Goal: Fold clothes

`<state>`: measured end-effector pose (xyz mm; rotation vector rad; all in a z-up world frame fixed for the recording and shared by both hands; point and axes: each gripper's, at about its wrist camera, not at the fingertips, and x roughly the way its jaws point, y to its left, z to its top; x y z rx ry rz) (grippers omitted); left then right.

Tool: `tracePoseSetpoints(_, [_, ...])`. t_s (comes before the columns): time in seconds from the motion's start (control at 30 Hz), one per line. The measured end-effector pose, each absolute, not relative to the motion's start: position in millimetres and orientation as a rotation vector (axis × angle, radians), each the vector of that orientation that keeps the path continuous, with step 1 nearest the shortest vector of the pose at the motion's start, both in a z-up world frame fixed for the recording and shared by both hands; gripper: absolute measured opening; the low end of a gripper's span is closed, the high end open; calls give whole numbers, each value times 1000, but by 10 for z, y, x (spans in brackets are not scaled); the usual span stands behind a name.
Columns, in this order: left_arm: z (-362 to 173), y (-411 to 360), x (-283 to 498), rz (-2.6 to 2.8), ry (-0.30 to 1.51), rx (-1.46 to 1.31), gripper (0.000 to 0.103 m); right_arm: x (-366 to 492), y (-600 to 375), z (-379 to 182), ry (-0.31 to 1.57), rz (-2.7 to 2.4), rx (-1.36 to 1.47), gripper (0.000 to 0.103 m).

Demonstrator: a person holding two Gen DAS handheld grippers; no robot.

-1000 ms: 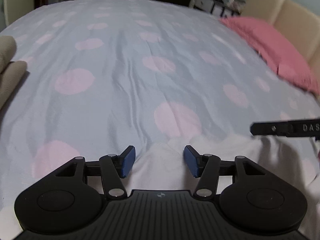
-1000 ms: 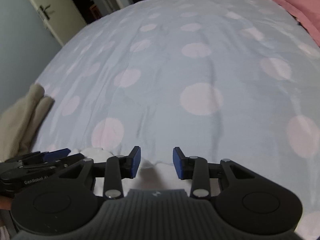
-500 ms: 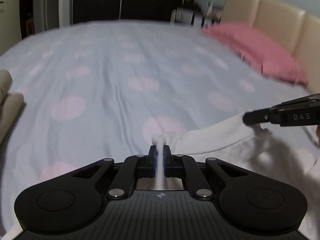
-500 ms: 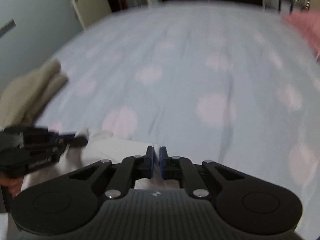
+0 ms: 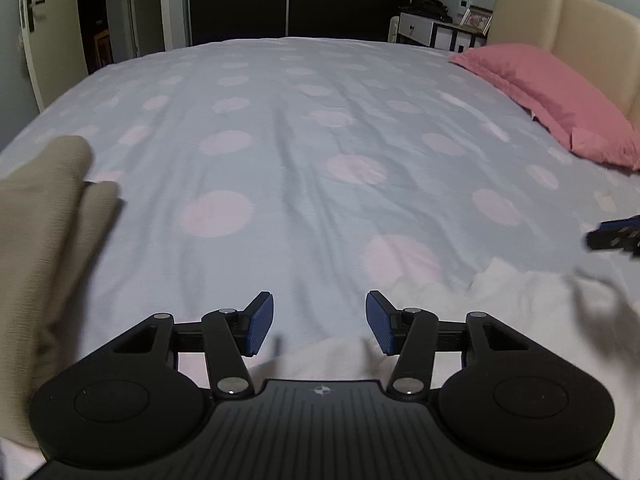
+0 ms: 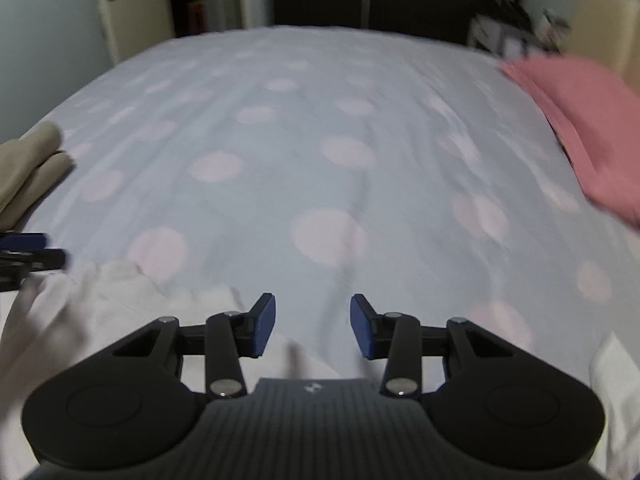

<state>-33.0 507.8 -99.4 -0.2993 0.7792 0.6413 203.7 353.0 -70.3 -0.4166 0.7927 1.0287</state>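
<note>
left gripper (image 5: 320,326) and right gripper (image 6: 313,327) had just opened, both empty | risk: released white garment (image 5: 500,304) edge could slump, spoiling the fold

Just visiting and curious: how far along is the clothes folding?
Done, apparently: a beige garment lies folded at the bed's left edge. In hand: nothing; the left gripper and right gripper have just opened, nothing between them. Left: the white garment lies rumpled below them.

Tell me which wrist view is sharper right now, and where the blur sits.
Left wrist view: sharper; pink pillow and bedspread crisp, beige garment smeared at the left edge. Right wrist view: motion-blurred throughout, dots streaked, white garment soft. Both: fisheye bowing, dim light.
</note>
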Motion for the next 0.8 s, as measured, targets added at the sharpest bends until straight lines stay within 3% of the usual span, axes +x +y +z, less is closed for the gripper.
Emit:
tracePoseSetpoints(0.4, [-389,4907,-1087,687,804,-278,49,2747,1968,-195,899,736,-282,43])
tracePoseSetpoints(0.8, [66,4148,-1479,628,836,-282,48,2351,310,71,927,641,-296,43])
